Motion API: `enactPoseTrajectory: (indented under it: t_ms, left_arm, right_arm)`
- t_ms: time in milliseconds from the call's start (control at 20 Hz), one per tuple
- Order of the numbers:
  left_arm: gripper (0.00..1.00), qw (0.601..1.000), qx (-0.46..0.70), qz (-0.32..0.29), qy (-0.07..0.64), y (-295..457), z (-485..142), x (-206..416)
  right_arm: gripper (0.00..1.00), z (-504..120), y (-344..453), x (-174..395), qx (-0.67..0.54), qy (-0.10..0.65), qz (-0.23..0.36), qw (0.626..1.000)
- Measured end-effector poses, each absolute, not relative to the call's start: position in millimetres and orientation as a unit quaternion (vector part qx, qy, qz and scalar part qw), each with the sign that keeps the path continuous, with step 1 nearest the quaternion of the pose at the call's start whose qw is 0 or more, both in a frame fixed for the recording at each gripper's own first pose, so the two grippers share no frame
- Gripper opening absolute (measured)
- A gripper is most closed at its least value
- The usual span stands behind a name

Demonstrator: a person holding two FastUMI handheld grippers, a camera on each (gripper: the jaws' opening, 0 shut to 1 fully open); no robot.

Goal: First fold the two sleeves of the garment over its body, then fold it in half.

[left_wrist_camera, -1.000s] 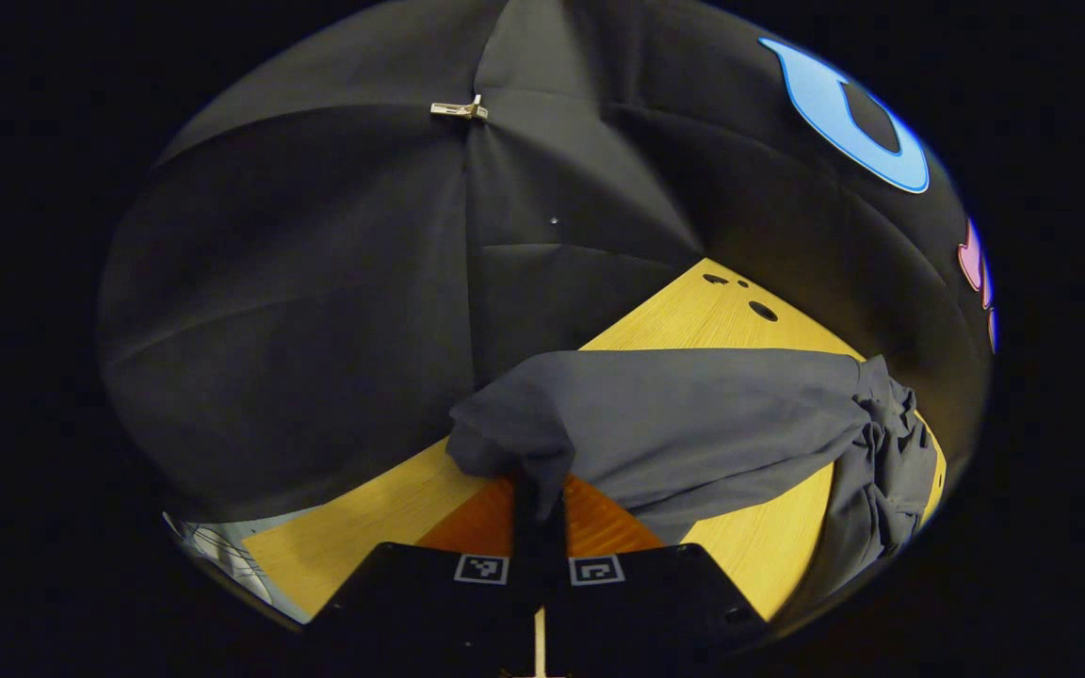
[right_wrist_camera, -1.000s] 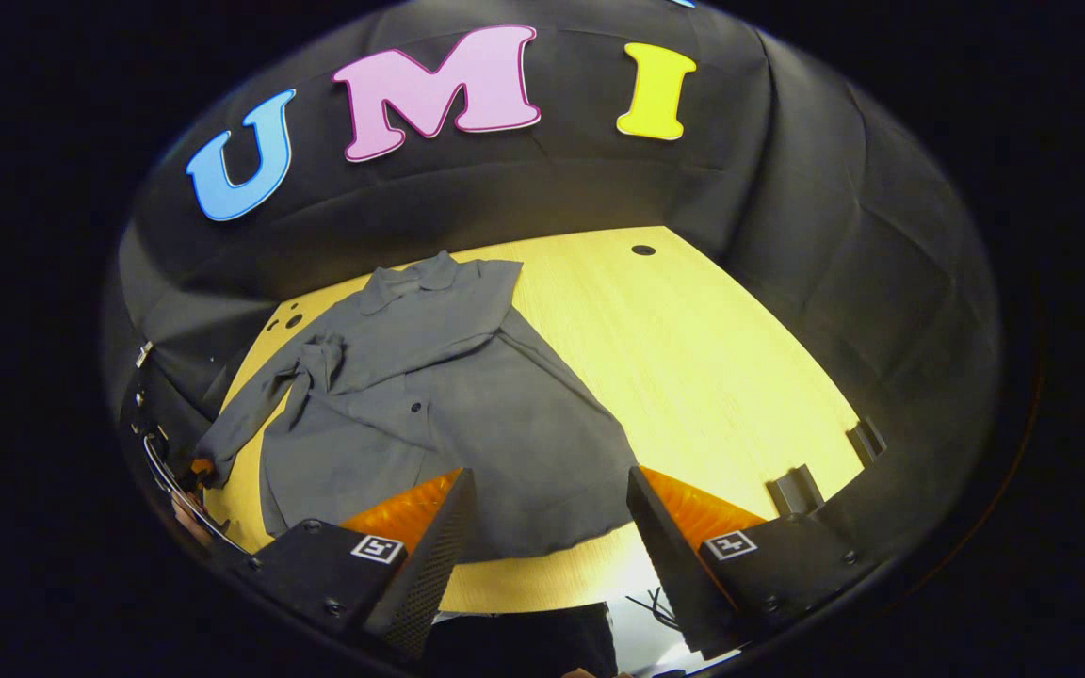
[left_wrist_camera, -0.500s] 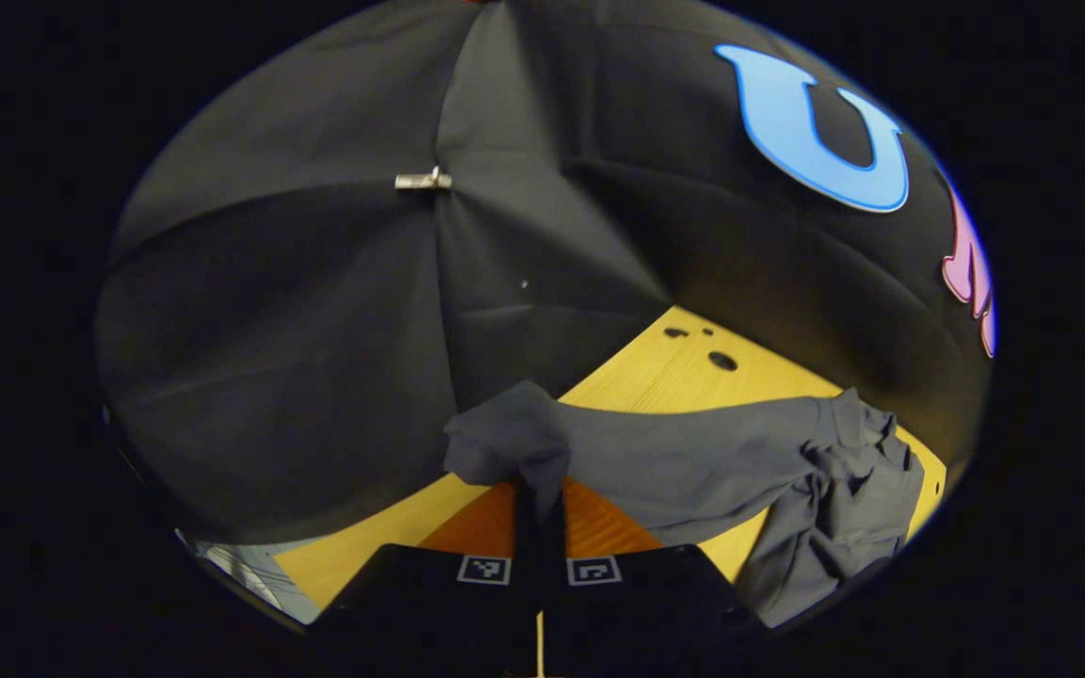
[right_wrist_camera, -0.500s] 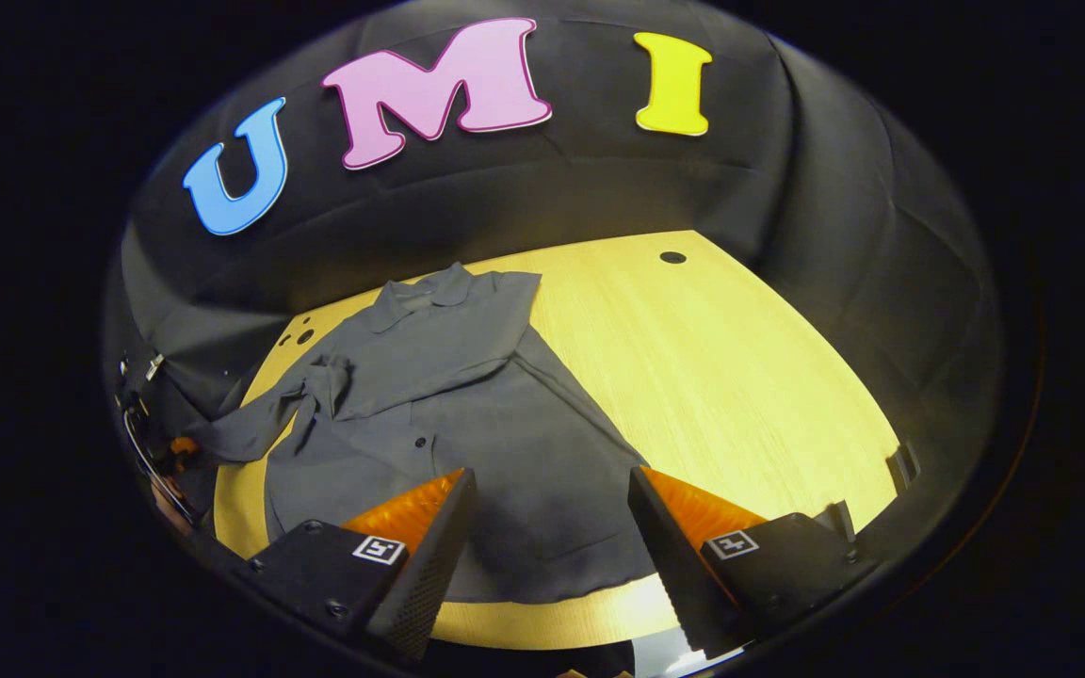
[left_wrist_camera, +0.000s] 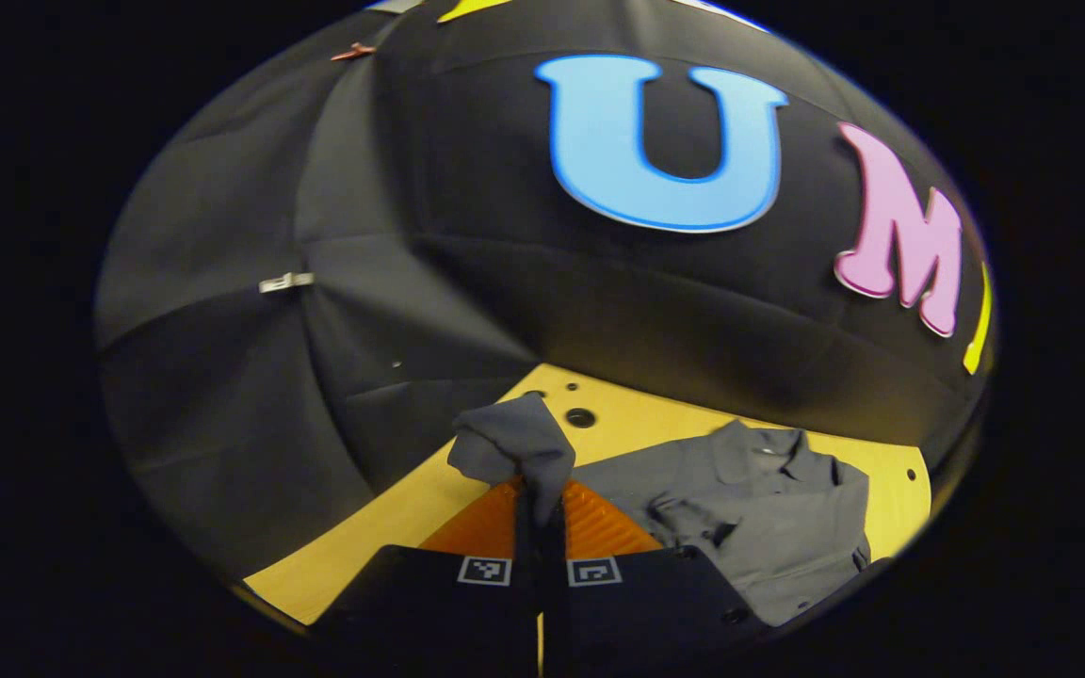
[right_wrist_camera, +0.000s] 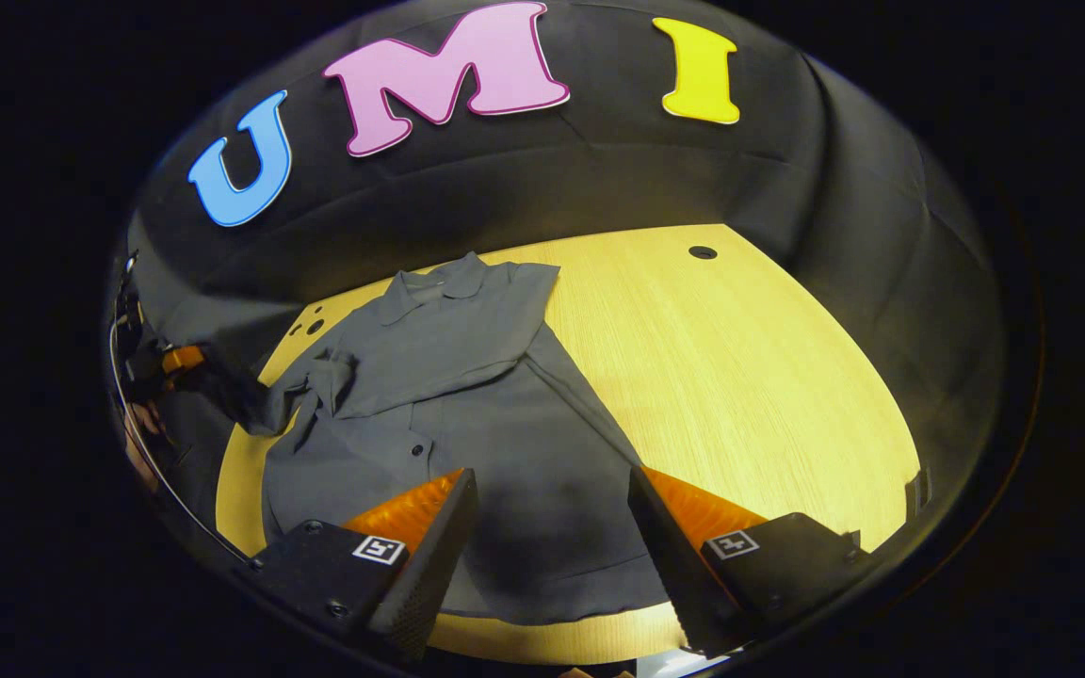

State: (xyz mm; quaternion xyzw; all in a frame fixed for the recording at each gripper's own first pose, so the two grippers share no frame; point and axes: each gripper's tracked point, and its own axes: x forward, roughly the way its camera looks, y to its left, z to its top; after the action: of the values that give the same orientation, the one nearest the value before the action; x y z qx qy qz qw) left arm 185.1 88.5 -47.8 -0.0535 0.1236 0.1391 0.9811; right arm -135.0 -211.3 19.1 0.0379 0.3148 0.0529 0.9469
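Left gripper view: the left gripper (left_wrist_camera: 539, 504) was clamped on the sleeve cuff (left_wrist_camera: 514, 447), the garment (left_wrist_camera: 759, 513) lying to its right on the worktop (left_wrist_camera: 392, 518).

Right gripper view: the right gripper (right_wrist_camera: 552, 527) hung wide apart over the hem, nearer the body.

We see the garment (right_wrist_camera: 467, 414) lying on the table (right_wrist_camera: 740, 377), its right sleeve (right_wrist_camera: 448, 344) across the body, the left cuff (left_wrist_camera: 514, 447) apparently lifted off the table's left edge.
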Motion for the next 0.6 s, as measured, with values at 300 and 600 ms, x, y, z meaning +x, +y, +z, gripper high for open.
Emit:
enactPoseTrajectory:
  t_ms: [300,600]
  left_arm:
    - [0.05,0.988,-0.045,0.045,0.140,-35.3,-57.6,216.6]
    - [0.07,0.984,-0.047,-0.023,0.169,-134.0,-82.5,235.2]
  right_arm:
    - [0.99,9.8,-229.6,-125.6,0.053,0.330,0.054,0.941]
    - [0.99,0.8,-256.9,-118.9,0.069,0.348,0.044,0.934]
